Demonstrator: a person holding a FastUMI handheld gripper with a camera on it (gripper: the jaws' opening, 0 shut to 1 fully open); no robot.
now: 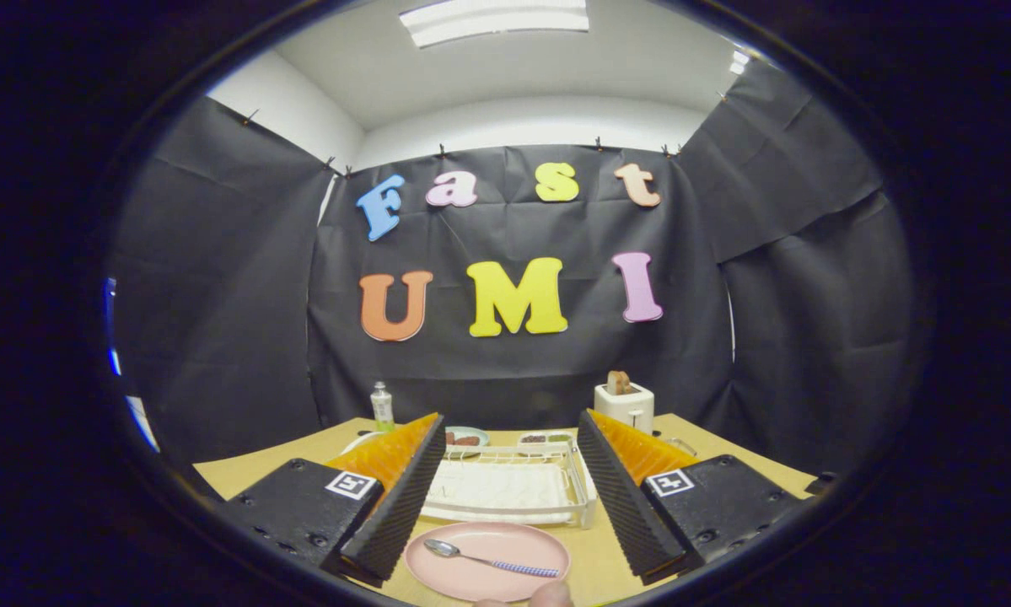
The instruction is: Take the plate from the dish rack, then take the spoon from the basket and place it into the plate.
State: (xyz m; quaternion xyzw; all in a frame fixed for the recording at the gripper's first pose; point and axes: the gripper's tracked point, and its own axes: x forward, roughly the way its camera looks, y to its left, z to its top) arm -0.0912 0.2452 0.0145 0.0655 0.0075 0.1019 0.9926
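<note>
A pink plate (488,561) lies flat on the tan table, low between my two fingers. A spoon (488,558) with a shiny bowl and a blue-and-white patterned handle rests across the plate. My gripper (509,497) is open, its fingers spread wide to either side of the plate and holding nothing. Just beyond the plate stands the white wire dish rack (513,493) with a white mat in its base. A fingertip shows at the plate's near rim.
A white toaster (625,405) with a slice of bread stands at the back right. A small bottle (381,406) stands at the back left. Small dishes of food (466,439) sit behind the rack. The table's edge (218,480) runs on the left.
</note>
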